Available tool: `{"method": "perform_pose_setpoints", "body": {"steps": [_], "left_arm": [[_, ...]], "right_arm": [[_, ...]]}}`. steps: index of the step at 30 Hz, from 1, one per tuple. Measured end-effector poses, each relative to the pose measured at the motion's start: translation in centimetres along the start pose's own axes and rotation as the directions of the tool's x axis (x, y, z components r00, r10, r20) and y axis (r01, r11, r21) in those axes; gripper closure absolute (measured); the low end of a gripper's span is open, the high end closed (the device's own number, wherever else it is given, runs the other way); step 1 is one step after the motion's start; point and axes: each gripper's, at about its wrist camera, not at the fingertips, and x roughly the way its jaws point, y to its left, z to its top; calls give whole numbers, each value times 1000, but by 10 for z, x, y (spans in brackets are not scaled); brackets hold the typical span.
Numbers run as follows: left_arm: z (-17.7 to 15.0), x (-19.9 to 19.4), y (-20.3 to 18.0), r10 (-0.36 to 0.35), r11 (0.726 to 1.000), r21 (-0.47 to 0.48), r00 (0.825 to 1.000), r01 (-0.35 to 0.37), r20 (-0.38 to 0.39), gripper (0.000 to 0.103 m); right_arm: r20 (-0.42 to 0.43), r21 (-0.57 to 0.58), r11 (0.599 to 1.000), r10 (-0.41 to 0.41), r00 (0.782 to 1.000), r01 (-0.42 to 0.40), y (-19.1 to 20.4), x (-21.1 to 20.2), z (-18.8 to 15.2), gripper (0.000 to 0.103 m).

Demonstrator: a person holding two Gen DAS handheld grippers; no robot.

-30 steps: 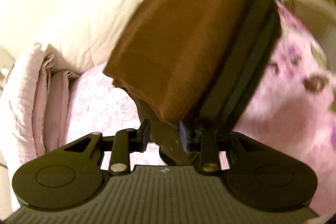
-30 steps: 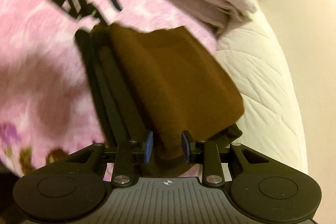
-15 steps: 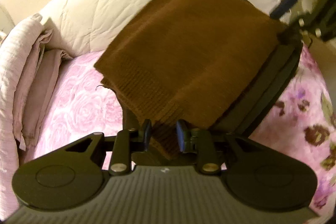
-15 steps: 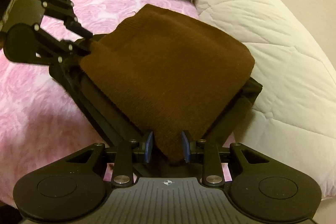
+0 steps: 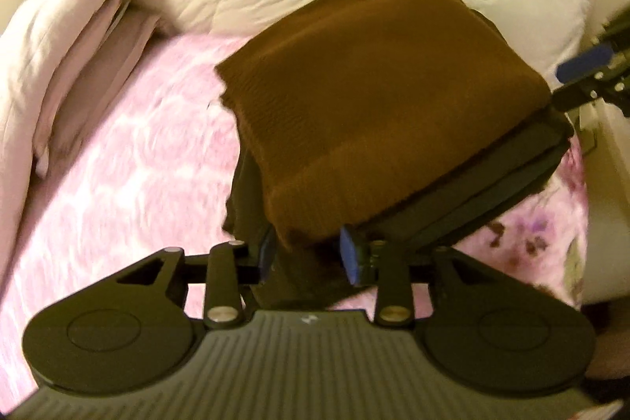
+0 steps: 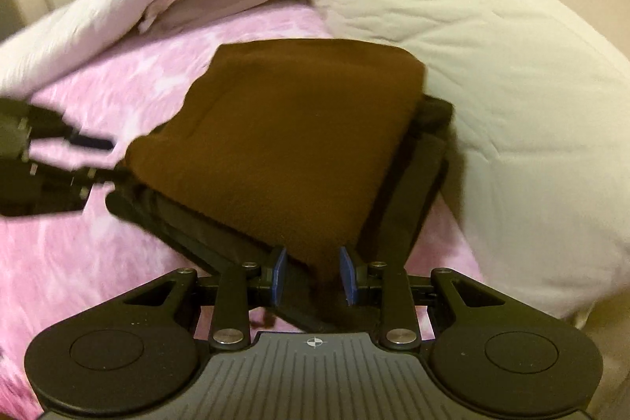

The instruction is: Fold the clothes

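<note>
The left gripper [image 5: 305,254] and right gripper [image 6: 311,280] each clamp a near corner of the soft, floppy folded brown knit garment [image 5: 378,97]; it looks light, best held by corners.

Left tool [image 5: 307,256] and right tool [image 6: 313,278], both seemingly clamped, at neighbouring corners, angled inward.
</note>
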Motion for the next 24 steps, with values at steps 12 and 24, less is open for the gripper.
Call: {"method": "perform_pose_setpoints", "body": {"steps": [12,24], "left_arm": [[-31,-36,-12,-5,980,-197,998,-8,-64,31],[-89,-105,5,-57,943,-329,998,44,-28,5]], "right_arm": [[-35,263,964,-25,999,33,5,-26,-34,32],[-22,341,925,-170,985,167,81,-92,-68,2]]}}
